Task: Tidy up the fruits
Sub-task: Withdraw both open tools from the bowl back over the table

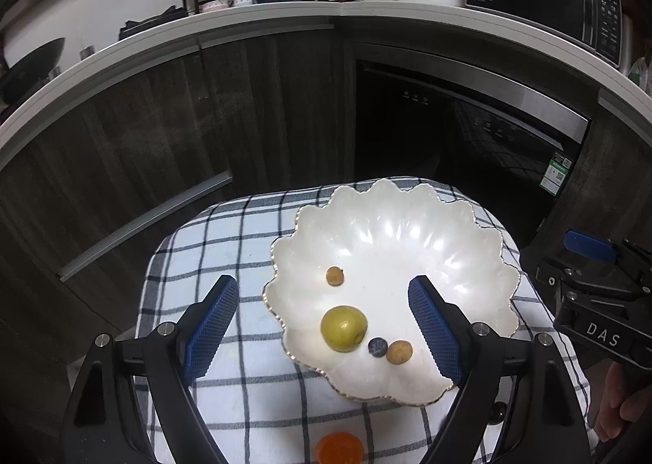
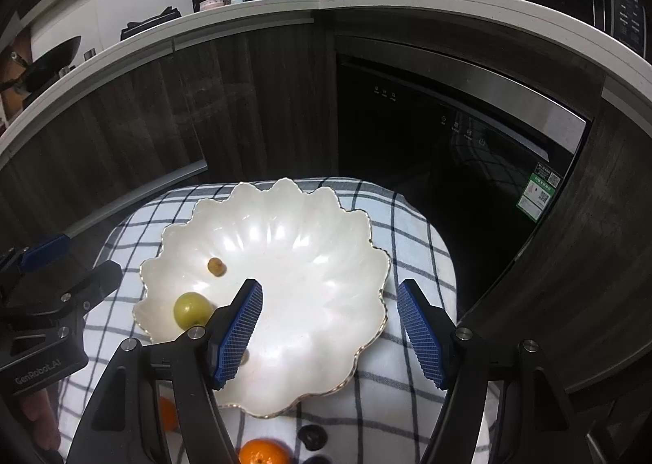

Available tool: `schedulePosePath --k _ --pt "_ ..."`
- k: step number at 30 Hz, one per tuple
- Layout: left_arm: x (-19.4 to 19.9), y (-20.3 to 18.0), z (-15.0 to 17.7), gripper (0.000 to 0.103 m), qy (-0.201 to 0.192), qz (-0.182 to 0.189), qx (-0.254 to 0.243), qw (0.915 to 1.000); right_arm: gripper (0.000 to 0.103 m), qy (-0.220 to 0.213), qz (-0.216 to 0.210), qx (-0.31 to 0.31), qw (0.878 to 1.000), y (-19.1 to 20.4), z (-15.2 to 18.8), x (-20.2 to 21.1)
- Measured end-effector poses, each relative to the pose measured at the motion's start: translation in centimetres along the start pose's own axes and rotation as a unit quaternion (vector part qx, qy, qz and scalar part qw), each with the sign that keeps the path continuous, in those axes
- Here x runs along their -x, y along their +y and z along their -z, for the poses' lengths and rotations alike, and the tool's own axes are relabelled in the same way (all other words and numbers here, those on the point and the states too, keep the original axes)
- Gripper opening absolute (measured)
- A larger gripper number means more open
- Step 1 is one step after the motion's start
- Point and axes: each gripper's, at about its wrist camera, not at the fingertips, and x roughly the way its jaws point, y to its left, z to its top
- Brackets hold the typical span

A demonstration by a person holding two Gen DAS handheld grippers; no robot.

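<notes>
Nearest, we have an orange mandarin (image 2: 263,451) and a dark fruit (image 2: 313,436) lying on the checked cloth (image 1: 228,244), outside the scalloped white dish (image 2: 309,260). Both the left gripper (image 1: 324,325) and right gripper (image 2: 330,327) hover spread and empty. We should drop around the mandarin squarely (it rolls), then release low beside the green fruit (image 1: 343,328), blueberry (image 1: 377,347) and brown fruits (image 1: 399,352).

Lighting: dim kitchen; overhead source, white glare patches on the glossy scalloped dish (image 1: 407,227). Cabinets and oven front (image 2: 428,129) nearly black. Distortion: strong fisheye bowing, black vignette corners. Focus: centre sharp, edges soft.
</notes>
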Motion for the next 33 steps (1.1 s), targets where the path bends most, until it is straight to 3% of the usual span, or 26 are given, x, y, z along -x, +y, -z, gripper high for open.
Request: schedulePosePath --k 33 --pt "4.0 0.7 4.6 0.086 0.002 0.005 0.003 1.0 0.07 0.008 -0.008 0.015 1.0 1.6 4.7 3.5"
